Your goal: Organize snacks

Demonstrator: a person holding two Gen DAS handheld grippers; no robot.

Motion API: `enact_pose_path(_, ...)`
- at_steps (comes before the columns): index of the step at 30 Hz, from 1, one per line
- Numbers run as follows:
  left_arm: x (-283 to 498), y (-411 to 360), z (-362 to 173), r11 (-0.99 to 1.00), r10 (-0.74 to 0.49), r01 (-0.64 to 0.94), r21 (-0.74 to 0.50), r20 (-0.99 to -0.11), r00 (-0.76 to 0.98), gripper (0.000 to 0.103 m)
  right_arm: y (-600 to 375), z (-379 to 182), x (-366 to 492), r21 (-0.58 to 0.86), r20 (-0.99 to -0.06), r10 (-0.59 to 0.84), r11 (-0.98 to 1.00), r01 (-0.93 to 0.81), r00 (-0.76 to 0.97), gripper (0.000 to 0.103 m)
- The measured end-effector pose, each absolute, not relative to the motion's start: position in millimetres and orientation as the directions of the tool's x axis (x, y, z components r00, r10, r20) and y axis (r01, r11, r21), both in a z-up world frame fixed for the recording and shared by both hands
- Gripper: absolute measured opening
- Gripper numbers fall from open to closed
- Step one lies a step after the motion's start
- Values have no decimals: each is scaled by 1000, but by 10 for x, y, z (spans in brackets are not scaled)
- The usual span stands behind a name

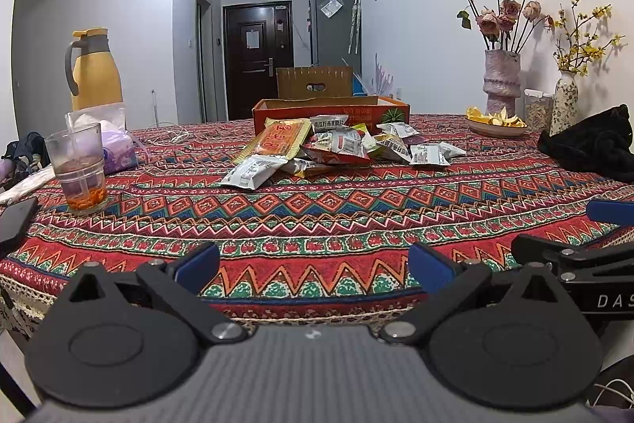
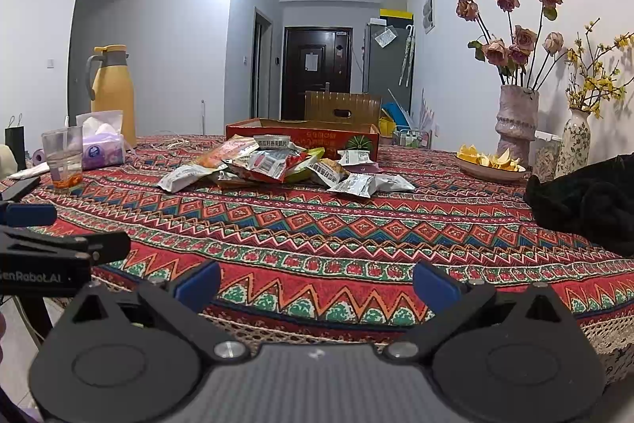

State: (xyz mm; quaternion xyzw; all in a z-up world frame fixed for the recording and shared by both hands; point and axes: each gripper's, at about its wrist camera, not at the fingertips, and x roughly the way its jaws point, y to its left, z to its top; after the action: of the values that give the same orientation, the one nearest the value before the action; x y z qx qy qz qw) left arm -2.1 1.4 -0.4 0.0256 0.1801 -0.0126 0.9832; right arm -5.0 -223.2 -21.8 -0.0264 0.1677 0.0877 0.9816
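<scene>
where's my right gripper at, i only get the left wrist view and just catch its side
observer: the right gripper is open at the near edge of the table, with nothing between its fingers.
operator: anything off the table's left side
observer: a small black bag with handles stands beyond that edge.
operator: and behind the box
observer: right of the orange box, past the table, sits what looks like a rack of small bottles.
</scene>
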Motion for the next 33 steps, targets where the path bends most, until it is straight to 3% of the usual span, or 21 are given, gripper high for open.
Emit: enact_pose_path(33,141,62,84,998,-13,31,46,-344,939,103,-2320,-176,162,-26,-333,136,988,-153,933,103)
